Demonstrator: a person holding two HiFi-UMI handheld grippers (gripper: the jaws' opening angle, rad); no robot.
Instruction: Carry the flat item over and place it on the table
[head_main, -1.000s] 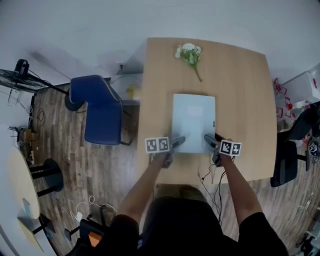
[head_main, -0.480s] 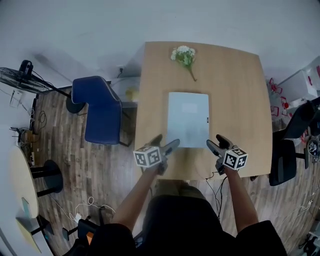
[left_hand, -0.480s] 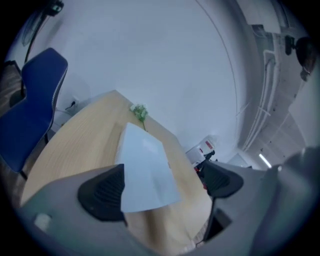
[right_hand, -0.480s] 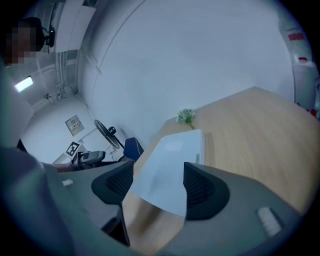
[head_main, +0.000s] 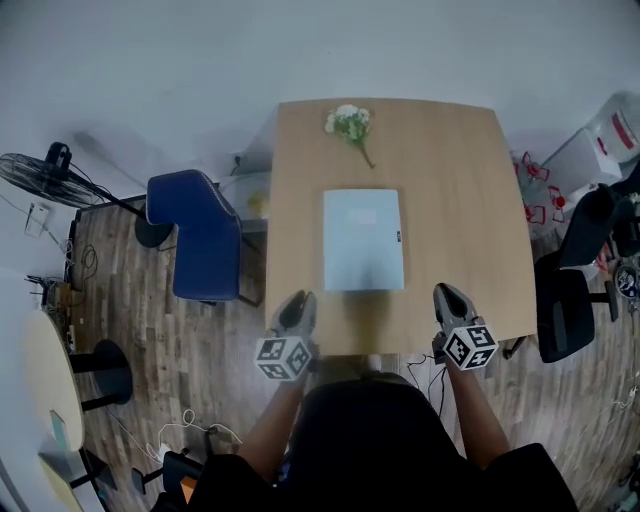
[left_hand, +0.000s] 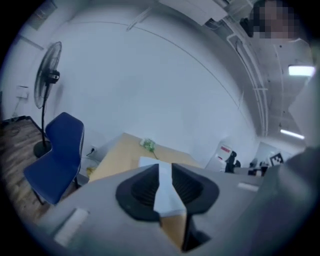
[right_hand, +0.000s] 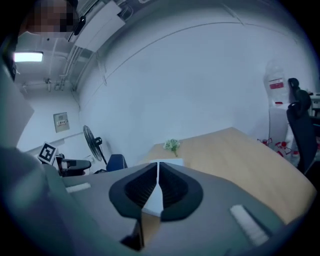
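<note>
The flat pale item (head_main: 363, 239) is laid in the middle of the wooden table (head_main: 460, 200), and a sprig of flowers (head_main: 350, 125) is seen beyond it near the far edge. Both grippers are held apart from the item, by the table's near edge. The left gripper (head_main: 297, 300) has just been closed down to a narrow gap, with nothing caught between its jaws. The right gripper (head_main: 447, 292) has just been closed fully, also on nothing. A blue chair (head_main: 205, 235) is placed left of the table.
</note>
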